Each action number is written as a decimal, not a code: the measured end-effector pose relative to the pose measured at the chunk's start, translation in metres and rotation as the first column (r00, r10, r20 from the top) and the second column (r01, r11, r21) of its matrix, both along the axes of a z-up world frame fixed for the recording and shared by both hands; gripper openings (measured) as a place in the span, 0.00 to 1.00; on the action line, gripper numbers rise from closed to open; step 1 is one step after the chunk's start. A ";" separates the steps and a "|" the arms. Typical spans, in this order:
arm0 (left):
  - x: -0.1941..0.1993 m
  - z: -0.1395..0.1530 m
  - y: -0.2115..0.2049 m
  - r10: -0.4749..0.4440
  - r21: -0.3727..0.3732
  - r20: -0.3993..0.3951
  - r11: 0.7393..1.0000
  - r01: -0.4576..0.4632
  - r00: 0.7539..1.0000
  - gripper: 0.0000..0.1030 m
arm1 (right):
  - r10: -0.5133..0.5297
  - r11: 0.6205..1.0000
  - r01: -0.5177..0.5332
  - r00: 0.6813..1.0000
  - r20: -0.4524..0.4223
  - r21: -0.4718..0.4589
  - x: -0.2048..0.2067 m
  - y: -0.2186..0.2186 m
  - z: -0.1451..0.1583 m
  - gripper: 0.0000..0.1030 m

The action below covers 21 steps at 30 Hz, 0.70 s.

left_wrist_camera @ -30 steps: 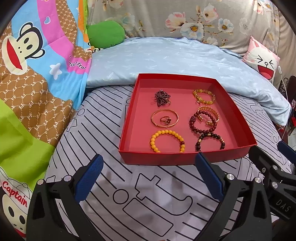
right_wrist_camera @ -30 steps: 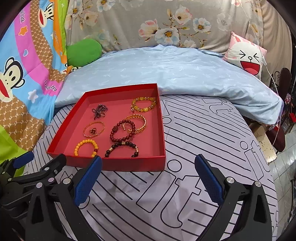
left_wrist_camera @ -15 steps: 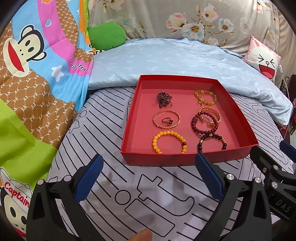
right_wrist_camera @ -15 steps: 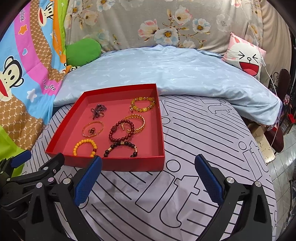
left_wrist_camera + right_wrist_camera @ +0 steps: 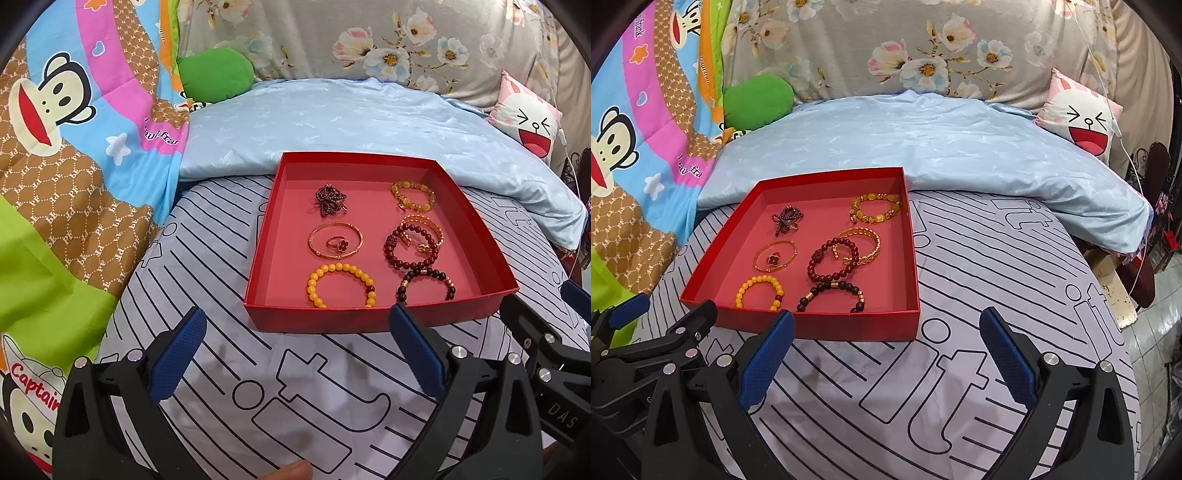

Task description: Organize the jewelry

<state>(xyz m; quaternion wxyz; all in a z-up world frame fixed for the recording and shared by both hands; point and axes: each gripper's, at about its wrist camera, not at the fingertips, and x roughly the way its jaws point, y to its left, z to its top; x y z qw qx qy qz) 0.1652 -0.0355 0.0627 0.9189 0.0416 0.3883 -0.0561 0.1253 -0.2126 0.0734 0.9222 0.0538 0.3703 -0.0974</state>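
A red tray [image 5: 476, 236] [image 5: 911, 258] lies on the striped bed cover. In it are a yellow bead bracelet [image 5: 341, 284] [image 5: 759, 291], a dark bead bracelet [image 5: 424, 284] [image 5: 831, 295], a red bead bracelet [image 5: 410, 247] [image 5: 833, 258], a gold bangle [image 5: 336, 240] with a ring [image 5: 338, 243] inside it, an amber bracelet [image 5: 412, 195] [image 5: 875, 208] and a dark beaded knot [image 5: 330, 199] [image 5: 786, 218]. My left gripper [image 5: 297, 354] is open and empty, just before the tray's near wall. My right gripper [image 5: 886, 354] is open and empty, at the tray's near right corner.
A light blue quilt [image 5: 351, 122] lies behind the tray. A cartoon monkey blanket [image 5: 66, 147] is heaped on the left, with a green cushion [image 5: 216, 74]. A white rabbit pillow [image 5: 1082, 114] sits far right. The bed edge drops to the floor on the right [image 5: 1156, 354].
Both grippers have drawn slightly back and shifted; the tray sits a little to the right in the left view. Both stay open and nothing in the tray has moved.
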 end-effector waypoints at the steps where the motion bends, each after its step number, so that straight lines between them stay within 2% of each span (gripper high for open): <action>1: 0.000 0.000 0.000 0.000 -0.001 -0.001 1.000 0.000 1.000 0.91 | 0.000 1.000 0.000 1.000 0.000 0.001 0.000 -0.001 0.000 0.94; 21: 0.001 -0.002 -0.003 -0.014 0.012 -0.006 1.000 0.014 1.000 0.88 | -0.003 1.000 0.003 1.000 -0.003 -0.004 -0.001 0.001 0.000 0.93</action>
